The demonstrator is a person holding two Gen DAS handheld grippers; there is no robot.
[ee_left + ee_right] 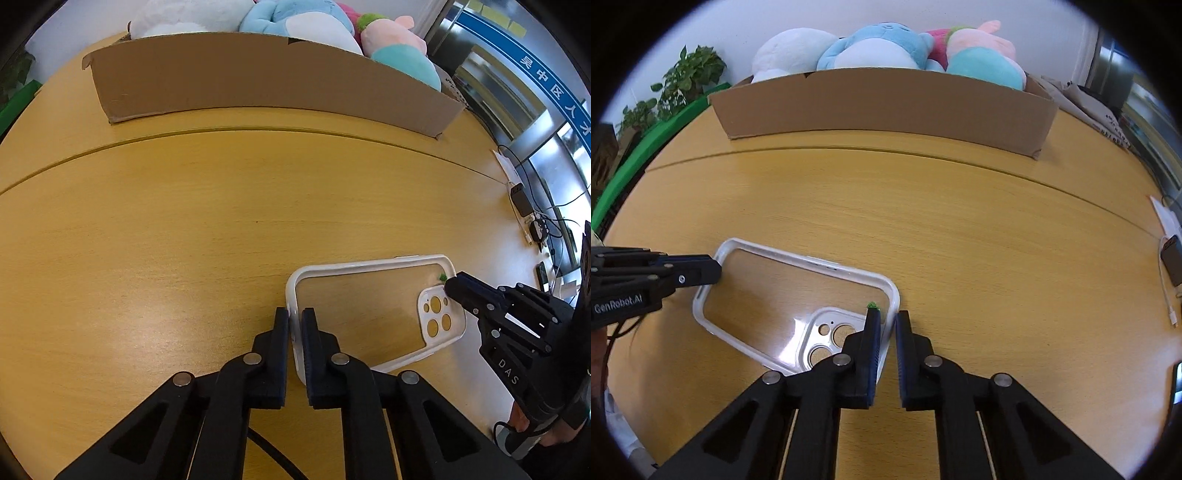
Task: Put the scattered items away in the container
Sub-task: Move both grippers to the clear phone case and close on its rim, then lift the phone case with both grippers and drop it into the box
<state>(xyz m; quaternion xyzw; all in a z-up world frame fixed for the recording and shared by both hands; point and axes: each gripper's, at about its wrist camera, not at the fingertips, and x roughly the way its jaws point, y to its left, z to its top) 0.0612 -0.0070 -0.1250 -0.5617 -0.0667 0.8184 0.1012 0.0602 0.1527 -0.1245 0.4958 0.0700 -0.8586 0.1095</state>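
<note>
A clear phone case (362,314) (798,284) with a white rim and a camera cut-out lies on the wooden table (184,221), in front of the cardboard box (258,74) (886,103). My left gripper (294,314) is shut on the rim at the case's plain short end; the right wrist view shows its tip (718,271) at that end. My right gripper (888,317) is shut on the rim at the camera end, and its tip (452,286) shows in the left wrist view. A small green bit (872,305) sits at one right fingertip.
The box holds several plush toys (295,22) (879,48) that rise above its wall. A charger and cables (521,199) (1172,258) lie at the table's right edge. A potted plant (690,77) and a green panel (646,147) stand beyond the left edge. A seam crosses the table.
</note>
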